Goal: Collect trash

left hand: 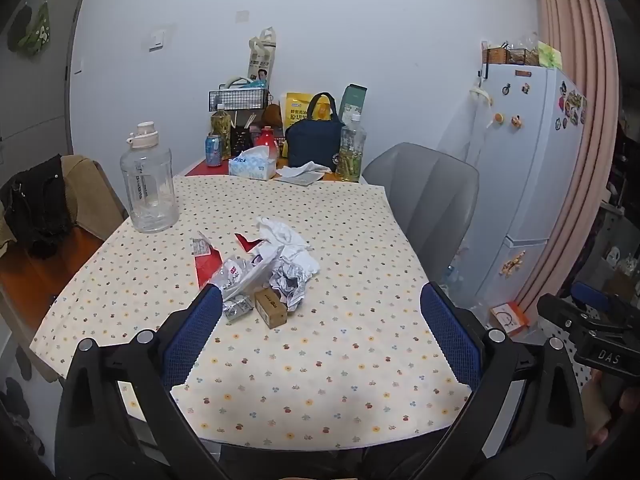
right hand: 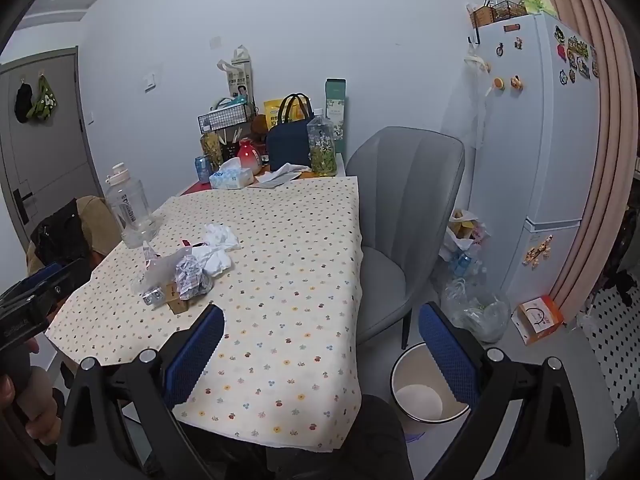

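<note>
The left tongs (left hand: 320, 320) hang wide open and empty over the tabletop (left hand: 360, 360). Beyond them lies a heap of trash (left hand: 264, 268), with a clear jug (left hand: 149, 184) further left.

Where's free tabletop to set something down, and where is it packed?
Free: the tablecloth from the trash pile to the near edge, and the strip between the pile and the grey chair. A smaller bare band lies behind the pile, right of the water jug. Crowded: the far end around the tissue box and blue bag.
</note>
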Action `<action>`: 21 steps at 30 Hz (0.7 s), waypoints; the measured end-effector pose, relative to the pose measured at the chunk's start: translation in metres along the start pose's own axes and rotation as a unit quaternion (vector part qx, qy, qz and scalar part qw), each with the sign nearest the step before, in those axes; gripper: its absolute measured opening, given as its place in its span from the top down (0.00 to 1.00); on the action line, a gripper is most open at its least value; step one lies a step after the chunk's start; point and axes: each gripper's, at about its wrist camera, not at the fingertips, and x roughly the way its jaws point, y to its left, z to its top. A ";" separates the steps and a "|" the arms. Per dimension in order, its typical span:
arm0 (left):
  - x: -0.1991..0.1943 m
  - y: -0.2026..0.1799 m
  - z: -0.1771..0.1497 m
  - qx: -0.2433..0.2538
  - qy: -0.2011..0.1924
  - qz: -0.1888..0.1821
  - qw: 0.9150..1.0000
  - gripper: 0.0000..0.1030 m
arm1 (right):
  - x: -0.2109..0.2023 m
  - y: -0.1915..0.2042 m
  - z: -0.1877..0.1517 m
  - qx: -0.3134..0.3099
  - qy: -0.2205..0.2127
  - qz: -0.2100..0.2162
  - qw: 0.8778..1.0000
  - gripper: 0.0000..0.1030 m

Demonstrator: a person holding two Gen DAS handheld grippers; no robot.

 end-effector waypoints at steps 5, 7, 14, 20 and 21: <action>-0.001 0.000 0.000 -0.004 -0.003 -0.004 1.000 0.05 | 0.000 0.001 -0.001 -0.004 -0.003 -0.009 1.000 0.07; 0.000 0.000 -0.001 -0.004 -0.002 -0.005 1.000 0.05 | -0.001 0.001 -0.001 -0.003 -0.002 -0.009 1.000 0.07; -0.001 0.000 0.000 -0.004 -0.004 -0.001 1.000 0.05 | 0.001 0.000 0.003 -0.004 0.000 -0.008 1.000 0.07; -0.001 0.000 0.000 -0.004 -0.003 -0.002 1.000 0.05 | 0.003 0.002 -0.003 -0.002 -0.002 -0.009 1.000 0.07; -0.001 0.000 0.000 -0.004 -0.003 -0.002 1.000 0.05 | 0.003 0.002 -0.003 -0.002 -0.002 -0.008 1.000 0.07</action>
